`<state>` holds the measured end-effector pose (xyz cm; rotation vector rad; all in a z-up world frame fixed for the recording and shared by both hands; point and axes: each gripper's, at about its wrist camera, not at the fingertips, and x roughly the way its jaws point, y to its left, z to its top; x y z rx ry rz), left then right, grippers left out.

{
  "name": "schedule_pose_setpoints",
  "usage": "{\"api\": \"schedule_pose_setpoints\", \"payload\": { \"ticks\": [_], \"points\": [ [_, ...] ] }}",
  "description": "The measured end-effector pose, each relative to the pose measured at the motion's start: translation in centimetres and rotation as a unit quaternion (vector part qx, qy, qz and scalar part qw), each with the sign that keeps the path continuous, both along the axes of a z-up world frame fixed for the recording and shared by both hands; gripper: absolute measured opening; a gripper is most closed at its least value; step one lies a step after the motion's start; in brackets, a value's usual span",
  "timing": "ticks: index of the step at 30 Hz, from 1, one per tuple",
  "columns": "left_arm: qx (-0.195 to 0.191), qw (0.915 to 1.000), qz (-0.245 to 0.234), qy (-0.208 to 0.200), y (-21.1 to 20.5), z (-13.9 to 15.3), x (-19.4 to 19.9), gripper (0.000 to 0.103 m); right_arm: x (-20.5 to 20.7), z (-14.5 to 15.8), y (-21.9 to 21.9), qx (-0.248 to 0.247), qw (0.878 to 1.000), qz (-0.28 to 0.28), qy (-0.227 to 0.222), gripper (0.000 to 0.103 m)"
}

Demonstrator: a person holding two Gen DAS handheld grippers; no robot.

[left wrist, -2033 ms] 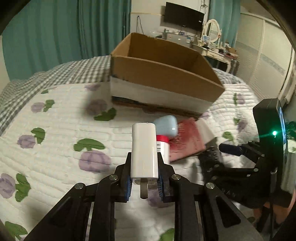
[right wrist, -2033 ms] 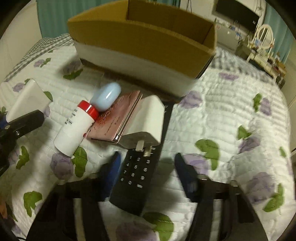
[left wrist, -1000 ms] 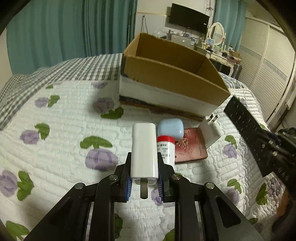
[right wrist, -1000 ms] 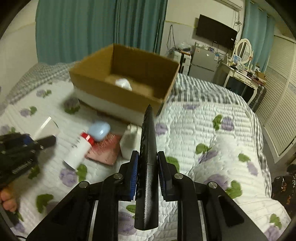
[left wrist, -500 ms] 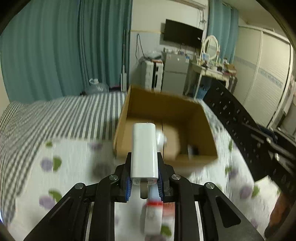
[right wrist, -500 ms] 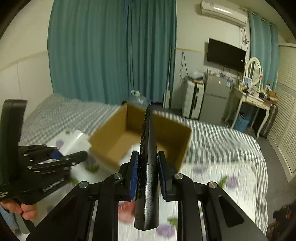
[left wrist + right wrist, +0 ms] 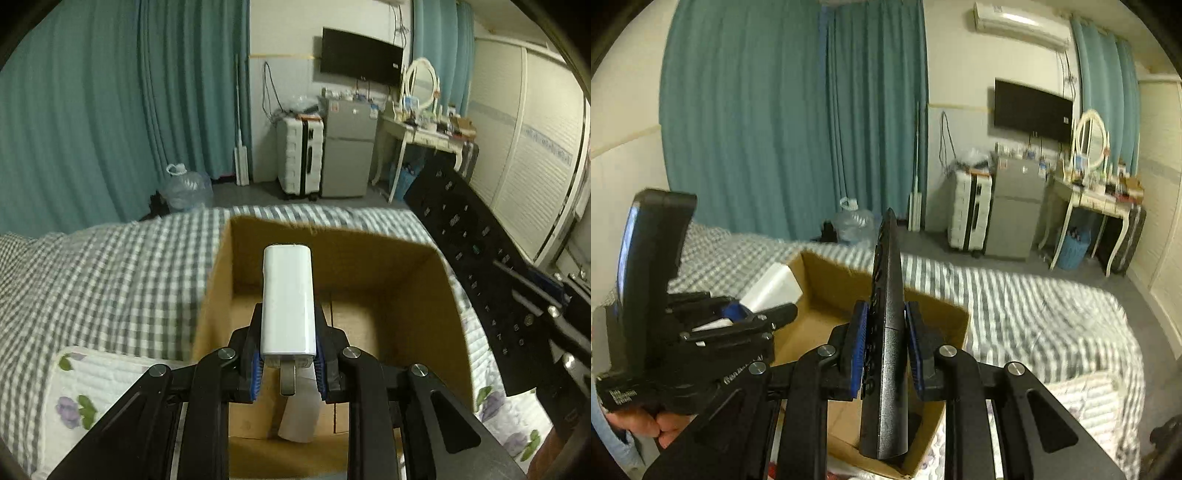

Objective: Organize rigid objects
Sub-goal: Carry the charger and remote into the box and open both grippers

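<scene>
Overhead, the left gripper (image 7: pixel 288 363) pinched a white charger (image 7: pixel 288 302) above the cardboard box (image 7: pixel 439 295); the right gripper (image 7: pixel 885 349) clamped a black remote (image 7: pixel 886 332) alongside, a white item (image 7: pixel 299 417) lying inside

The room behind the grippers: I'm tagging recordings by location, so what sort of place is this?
Most likely a home bedroom: a bed with a checked cover, a dressing table with a round mirror, and a wall-mounted TV between teal curtains.
</scene>
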<state>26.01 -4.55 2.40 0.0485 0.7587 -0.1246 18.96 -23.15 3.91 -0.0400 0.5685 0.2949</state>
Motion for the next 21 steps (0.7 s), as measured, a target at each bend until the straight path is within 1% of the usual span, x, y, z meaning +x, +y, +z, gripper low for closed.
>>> {"api": "schedule_pose_setpoints", "payload": {
  "ticks": [3, 5, 7, 8, 9, 13, 15, 17, 21],
  "points": [
    [0.004, 0.9999, -0.002, 0.012, -0.5, -1.4, 0.5, 0.023, 0.7, -1.0, -0.5, -0.006, 1.0, -0.004, 0.012, 0.02],
    [0.007, 0.9999, -0.002, 0.013, -0.8, -1.8, 0.5, 0.026, 1.0, -1.3, -0.7, -0.008, 1.0, -0.005, 0.016, 0.02],
    [0.012, 0.9999, 0.002, 0.009, -1.0, -1.7, 0.3, 0.038, 1.2, -1.3, -0.9, -0.006, 1.0, -0.008, 0.019, 0.02],
    [0.015, 0.9998, 0.008, 0.006, -1.0, -1.5, 0.2, 0.054, 1.0, -1.4, -1.1, -0.005, 1.0, -0.009, 0.02, 0.02],
    [0.015, 0.9998, 0.011, 0.004, -0.8, -1.4, 0.0, 0.055, 0.7, -1.4, -1.1, -0.003, 1.0, -0.01, 0.021, 0.02],
    [0.003, 0.9997, 0.016, -0.018, 0.3, 0.5, -1.5, 0.056, 0.8, -1.4, -1.3, 0.001, 0.999, -0.009, 0.031, 0.02],
    [0.005, 0.9997, 0.012, -0.022, 0.6, 1.3, -2.1, 0.057, 1.2, -1.6, -1.1, 0.005, 0.999, -0.008, 0.041, 0.02],
    [0.012, 0.9995, 0.01, -0.026, 1.0, 1.8, -2.9, 0.058, 1.8, -2.3, -0.6, 0.01, 0.998, -0.006, 0.055, 0.02],
    [0.013, 0.9994, 0.009, -0.029, 1.9, 1.9, -3.8, 0.059, 3.2, -4.1, 0.2, 0.013, 0.997, -0.004, 0.079, 0.02]
  ]
}}
